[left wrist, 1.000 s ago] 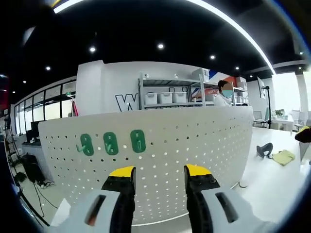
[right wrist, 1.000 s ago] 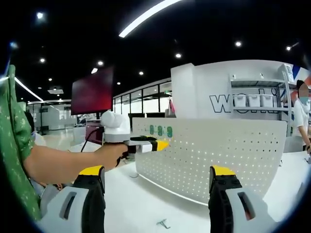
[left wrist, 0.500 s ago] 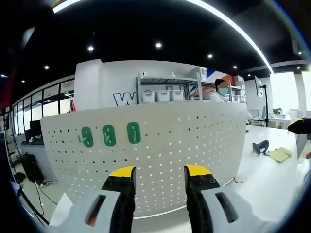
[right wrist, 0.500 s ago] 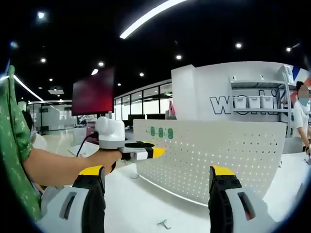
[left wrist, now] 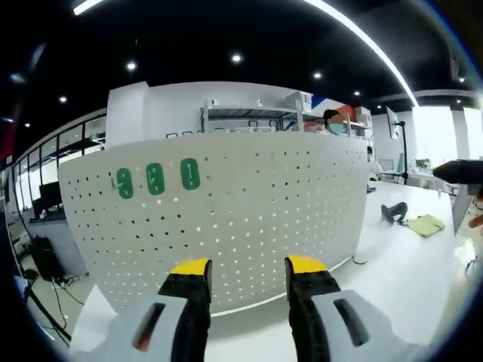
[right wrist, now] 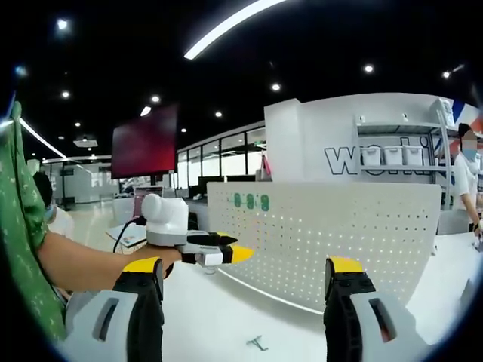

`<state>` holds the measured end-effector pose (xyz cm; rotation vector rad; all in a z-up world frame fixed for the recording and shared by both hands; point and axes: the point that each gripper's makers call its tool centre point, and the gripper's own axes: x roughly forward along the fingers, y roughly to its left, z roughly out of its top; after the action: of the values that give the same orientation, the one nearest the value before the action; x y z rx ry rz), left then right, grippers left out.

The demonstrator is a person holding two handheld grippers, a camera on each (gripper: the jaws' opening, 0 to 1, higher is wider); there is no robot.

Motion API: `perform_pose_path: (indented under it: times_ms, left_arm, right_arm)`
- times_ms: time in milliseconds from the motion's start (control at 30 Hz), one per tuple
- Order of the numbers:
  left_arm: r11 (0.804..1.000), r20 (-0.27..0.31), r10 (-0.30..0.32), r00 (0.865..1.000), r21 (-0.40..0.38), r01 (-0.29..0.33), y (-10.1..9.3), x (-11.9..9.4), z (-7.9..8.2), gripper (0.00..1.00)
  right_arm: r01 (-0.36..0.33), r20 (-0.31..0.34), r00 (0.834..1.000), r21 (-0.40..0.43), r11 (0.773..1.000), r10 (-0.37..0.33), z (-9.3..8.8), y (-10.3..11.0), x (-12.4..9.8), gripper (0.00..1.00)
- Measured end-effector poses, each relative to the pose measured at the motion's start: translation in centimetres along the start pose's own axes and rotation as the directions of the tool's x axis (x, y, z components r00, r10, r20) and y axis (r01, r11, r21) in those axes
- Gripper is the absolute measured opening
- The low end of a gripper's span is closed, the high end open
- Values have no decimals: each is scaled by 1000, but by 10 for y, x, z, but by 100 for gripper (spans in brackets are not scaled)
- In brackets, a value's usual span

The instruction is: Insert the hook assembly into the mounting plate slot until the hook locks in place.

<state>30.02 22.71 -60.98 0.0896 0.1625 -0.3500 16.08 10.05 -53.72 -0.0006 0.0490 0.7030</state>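
Approach to the perforated mounting plate; hook not yet picked up.

The white tabletop carries the upright perforated mounting plate, standing across its middle with three green tags at the plate's upper left corner. The left gripper faces the plate, fingers parted and empty. The right gripper likewise has its fingers apart with nothing between them. A small metal hook, probably the hook assembly, lies flat on the tabletop near its front edge, apart from the plate. Recommended: grasp the hook first, align it square to a plate slot, then press until seated; keep the plate steady.
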Motion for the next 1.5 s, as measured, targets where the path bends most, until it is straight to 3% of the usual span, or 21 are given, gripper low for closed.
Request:
perform_pose_path:
  times_ms: [300,567,733,1033,1500]
  left_arm:
    - [999,-86,-39,996,16,40,-19,-1,-42,39]
    - [996,-182,-81,980,33,88,-38,1,-84,37]
    - [992,-214,-103,971,42,115,-46,2,-99,37]
    - [984,-295,-136,946,67,163,-61,5,-132,36]
    - [955,-411,-198,890,122,269,-91,4,-183,32]
  right_arm:
    - [10,-19,1000,19,1000,-10,-13,-1,-7,90]
    - [19,-43,999,35,999,-17,-26,-2,-10,90]
    - [25,-71,997,55,998,-21,-41,-5,-11,90]
    - [42,-109,993,87,995,-33,-63,-7,-16,90]
    - [74,-160,986,131,989,-52,-91,-12,-24,90]
